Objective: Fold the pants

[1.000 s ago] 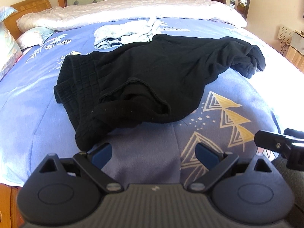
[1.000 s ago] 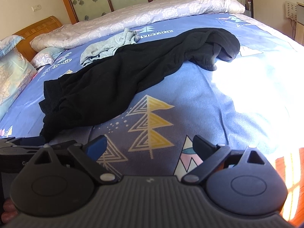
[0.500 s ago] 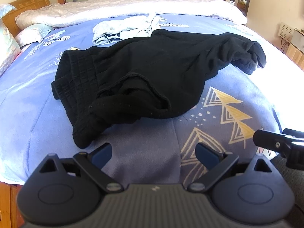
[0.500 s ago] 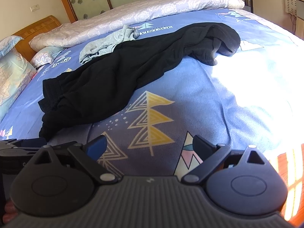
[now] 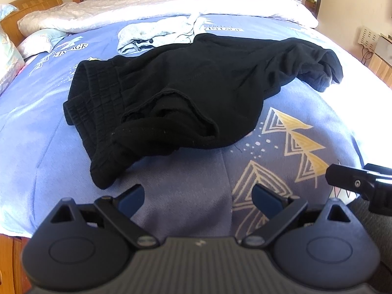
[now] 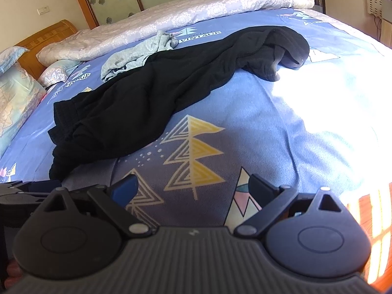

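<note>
Both my grippers, left (image 5: 198,197) and right (image 6: 192,186), are spread wide; pants (image 5: 186,93) ahead look soft, floppy, so I'd grab the ribbed waistband (image 5: 95,98).

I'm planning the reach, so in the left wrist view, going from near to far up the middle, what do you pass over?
left gripper with its jaws open → blue bedspread → black pants → grey garment → white quilt

A crumpled grey garment (image 5: 156,34) lies on the blue patterned bedspread (image 5: 36,127) near a rolled pale quilt (image 6: 196,7).
</note>
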